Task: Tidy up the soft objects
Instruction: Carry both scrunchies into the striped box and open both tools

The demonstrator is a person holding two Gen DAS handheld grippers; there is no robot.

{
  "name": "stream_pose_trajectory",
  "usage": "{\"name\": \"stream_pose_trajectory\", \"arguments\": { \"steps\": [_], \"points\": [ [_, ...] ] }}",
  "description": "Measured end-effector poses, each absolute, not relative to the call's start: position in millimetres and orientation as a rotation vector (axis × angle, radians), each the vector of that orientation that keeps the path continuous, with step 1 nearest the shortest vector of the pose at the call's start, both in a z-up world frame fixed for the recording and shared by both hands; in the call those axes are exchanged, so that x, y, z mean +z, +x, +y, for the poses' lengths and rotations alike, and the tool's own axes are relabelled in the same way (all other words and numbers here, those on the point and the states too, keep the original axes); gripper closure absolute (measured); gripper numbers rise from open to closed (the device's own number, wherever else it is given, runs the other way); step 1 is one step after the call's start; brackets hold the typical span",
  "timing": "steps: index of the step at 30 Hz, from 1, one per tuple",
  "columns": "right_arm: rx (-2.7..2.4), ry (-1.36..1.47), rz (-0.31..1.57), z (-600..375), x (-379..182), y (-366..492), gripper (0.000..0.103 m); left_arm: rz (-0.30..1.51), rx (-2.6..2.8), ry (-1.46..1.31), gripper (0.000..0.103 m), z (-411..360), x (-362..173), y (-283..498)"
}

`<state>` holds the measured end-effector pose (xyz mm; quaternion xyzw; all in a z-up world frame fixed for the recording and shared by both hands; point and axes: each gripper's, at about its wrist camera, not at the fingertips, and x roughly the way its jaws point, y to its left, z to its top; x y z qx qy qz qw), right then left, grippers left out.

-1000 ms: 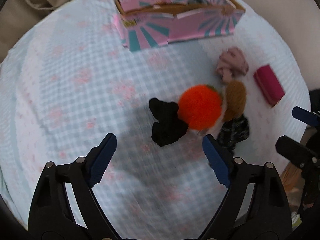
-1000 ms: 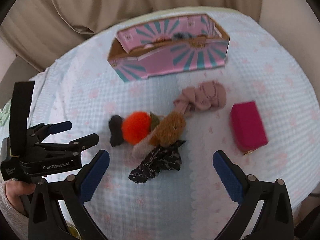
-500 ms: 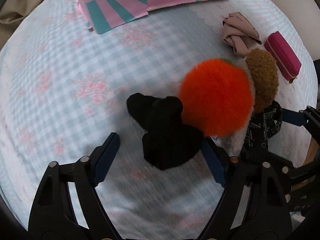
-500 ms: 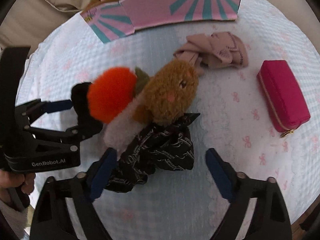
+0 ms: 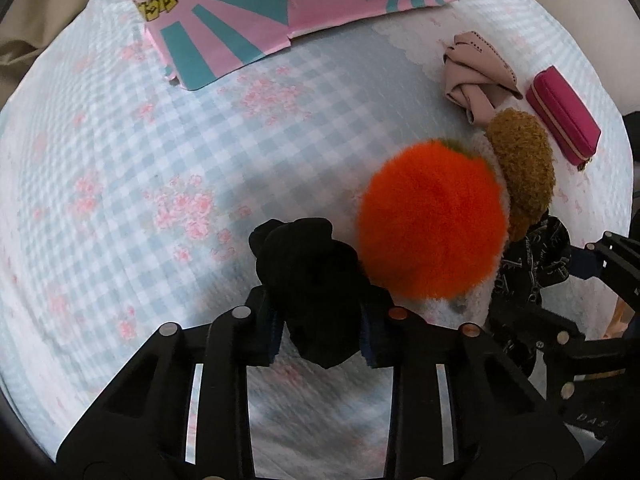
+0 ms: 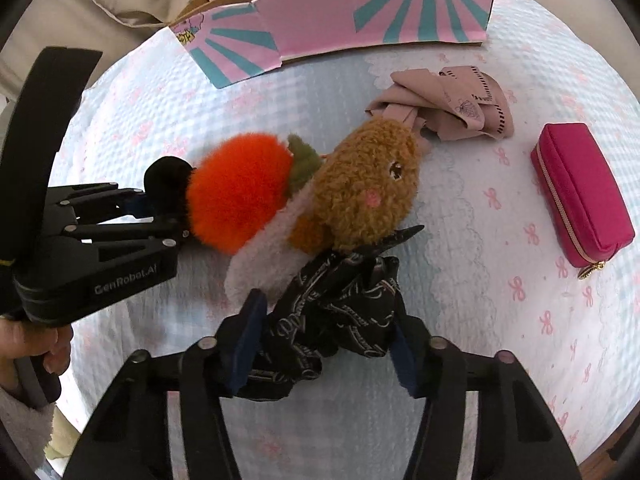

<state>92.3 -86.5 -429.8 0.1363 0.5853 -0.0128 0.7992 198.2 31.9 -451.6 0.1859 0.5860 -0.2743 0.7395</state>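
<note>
My left gripper [image 5: 322, 330] is shut on a black soft cloth [image 5: 308, 276] that lies on the checked tablecloth, just left of an orange fluffy ball [image 5: 432, 220]. My right gripper [image 6: 324, 338] is shut on a black patterned scarf [image 6: 340, 308], in front of a brown plush toy [image 6: 368, 196]. The orange ball [image 6: 240, 192] touches the plush toy's left side. The left gripper [image 6: 144, 208] also shows in the right wrist view, holding the black cloth [image 6: 166, 178].
A pink and teal cardboard box [image 6: 340, 20] stands at the back, also in the left wrist view [image 5: 280, 8]. A beige folded cloth [image 6: 452, 104] and a magenta zip pouch [image 6: 580, 196] lie to the right. The tablecloth [image 5: 120, 200] covers a round table.
Both grippers moved forward and down onto the pile and closed: the left on the black cloth, the right on the patterned scarf.
</note>
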Motion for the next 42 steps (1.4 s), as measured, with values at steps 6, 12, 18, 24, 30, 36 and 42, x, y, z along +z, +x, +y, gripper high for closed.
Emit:
{"name": "stream_pose_trajectory", "arguments": {
  "steps": [6, 12, 18, 24, 30, 36, 42],
  "points": [
    [-0.043, 0.322, 1.246, -87, -423, 87, 0.063, 1.284, -0.596, 0.371, 0.078, 47, -444, 190],
    [-0.069, 0.35, 1.232, -91, -412, 83, 0.066, 1.274, -0.575, 0.321, 0.078, 68, -422, 186],
    [-0.083, 0.36, 1.214, -98, -391, 75, 0.067, 1.255, -0.544, 0.278, 0.078, 77, -395, 172],
    [-0.084, 0.352, 1.184, -102, -358, 69, 0.067, 1.225, -0.509, 0.233, 0.078, 73, -358, 170],
    [-0.076, 0.325, 1.138, -108, -316, 70, 0.067, 1.183, -0.45, 0.171, 0.078, 74, -307, 159],
    [-0.072, 0.277, 1.082, -112, -263, 69, 0.067, 1.136, -0.402, 0.104, 0.078, 80, -251, 145],
    [-0.075, 0.233, 1.022, -118, -207, 64, 0.067, 1.075, -0.402, 0.063, 0.078, 77, -198, 135]
  ]
}}
